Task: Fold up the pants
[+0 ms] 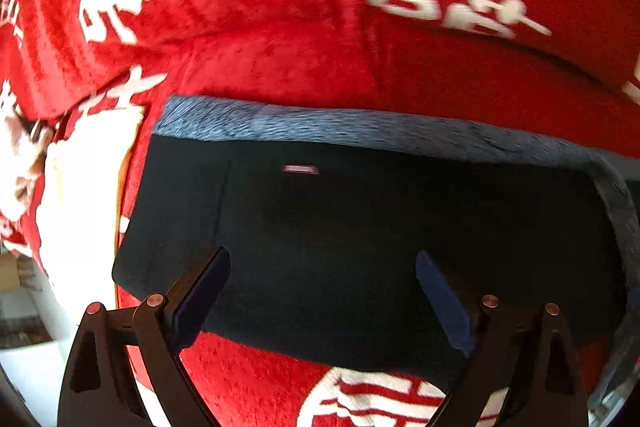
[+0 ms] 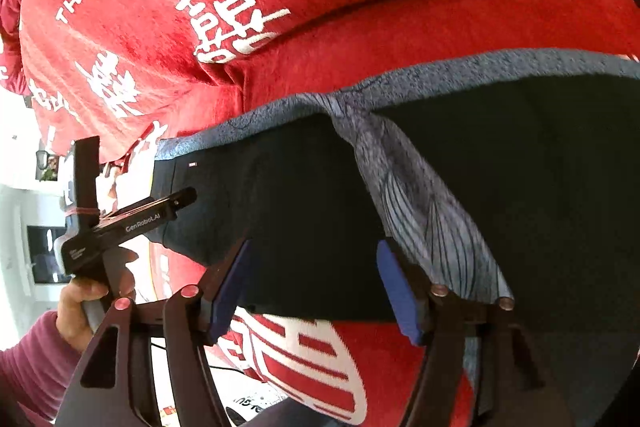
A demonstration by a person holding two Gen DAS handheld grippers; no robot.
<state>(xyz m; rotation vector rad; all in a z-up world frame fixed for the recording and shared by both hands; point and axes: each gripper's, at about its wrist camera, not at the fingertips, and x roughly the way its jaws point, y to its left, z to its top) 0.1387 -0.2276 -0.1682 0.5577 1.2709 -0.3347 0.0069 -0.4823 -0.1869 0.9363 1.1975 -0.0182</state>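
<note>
Soft, light, floppy pants [image 1: 360,227] on red blanket [image 1: 280,47], best pinched at grey edge; left hand-held gripper [image 1: 322,267] and right hand-held gripper [image 2: 316,267] both released.

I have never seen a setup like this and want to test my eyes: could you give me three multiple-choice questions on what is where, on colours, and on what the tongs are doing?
1. The dark navy pants with grey lining lie on:
A. a red plush blanket with white characters
B. a wooden floor
C. a glass desk

2. The pads of the right tongs are:
A. yellow
B. blue
C. green

3. The left tongs are:
A. clamped on a sock
B. open above the pants
C. holding a hanger

Answers: A, red fabric surrounds the pants; B, blue pads show; C is wrong, B: jaws apart, gripping nothing.
</note>
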